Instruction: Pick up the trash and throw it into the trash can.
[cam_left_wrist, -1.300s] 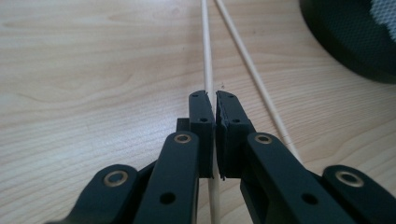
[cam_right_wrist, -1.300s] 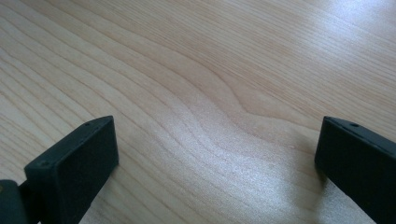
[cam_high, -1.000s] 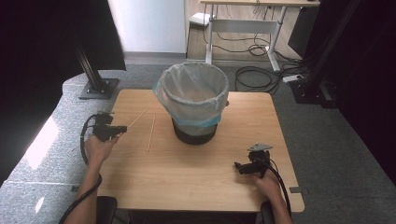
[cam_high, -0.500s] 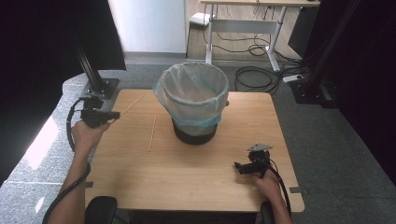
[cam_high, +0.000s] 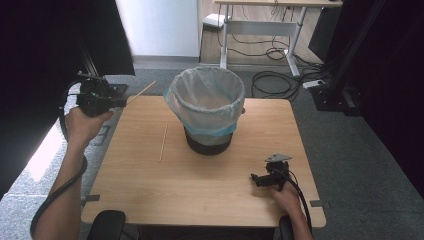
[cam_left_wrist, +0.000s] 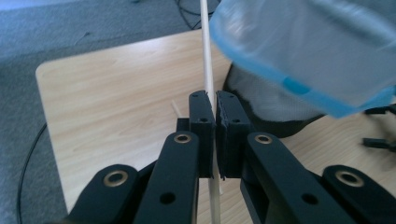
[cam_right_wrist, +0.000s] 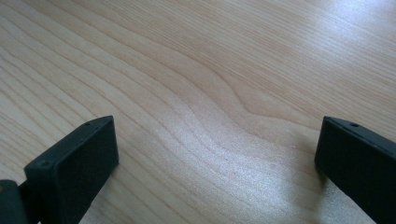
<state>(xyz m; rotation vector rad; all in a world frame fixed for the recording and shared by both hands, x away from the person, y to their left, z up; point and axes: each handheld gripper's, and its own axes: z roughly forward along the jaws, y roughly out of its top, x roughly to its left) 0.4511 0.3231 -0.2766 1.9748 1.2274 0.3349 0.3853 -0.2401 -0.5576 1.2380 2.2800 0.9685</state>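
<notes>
The thin pale wooden stick (cam_left_wrist: 208, 70) sits clenched between the jaws of the left gripper (cam_high: 97, 98), its free end (cam_high: 141, 92) slanting out beyond the jaw tips toward the black bin lined with a translucent, blue-edged plastic bag (cam_high: 206, 107). A second ago that gripper was low over the light wooden table (cam_high: 200, 185); it has since lifted the stick clear, so dropping it into the bin looks like the next step. A second, similar stick (cam_high: 163, 142) stays flat on the table below the raised gripper, beside the bin. The right gripper (cam_high: 270, 177) has not moved, resting near the table's front edge, jaws wide apart and empty.
</notes>
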